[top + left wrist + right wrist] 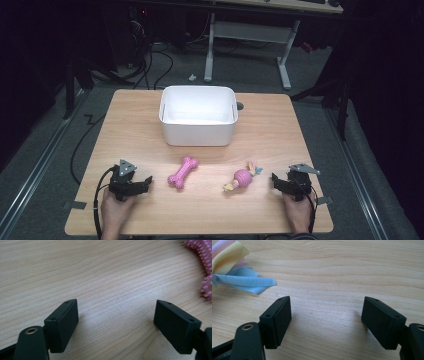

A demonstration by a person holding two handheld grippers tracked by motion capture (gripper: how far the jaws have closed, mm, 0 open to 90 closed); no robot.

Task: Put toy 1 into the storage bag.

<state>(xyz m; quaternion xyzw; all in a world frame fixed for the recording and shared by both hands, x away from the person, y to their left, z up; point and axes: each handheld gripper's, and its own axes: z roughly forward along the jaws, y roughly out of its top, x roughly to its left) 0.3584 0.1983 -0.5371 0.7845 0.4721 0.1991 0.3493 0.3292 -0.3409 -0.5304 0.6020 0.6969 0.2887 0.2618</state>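
The counter (260,140) is pale wood-grain laminate with a smooth, matt face. The pink bone toy (182,172) looks rubbery and covered in soft spikes. The ball toy (243,177) trails fleecy cloth strips. The white bin (198,131) is smooth plastic.

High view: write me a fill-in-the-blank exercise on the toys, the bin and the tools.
1. The white bin stands on the table with nothing ____ it.
2. The bone has the colour ____.
3. The ball toy lies nearest the ____ tool.
4. The left tool has its jaws ____, with bare wood between them.

Missing words: inside; pink; right; open
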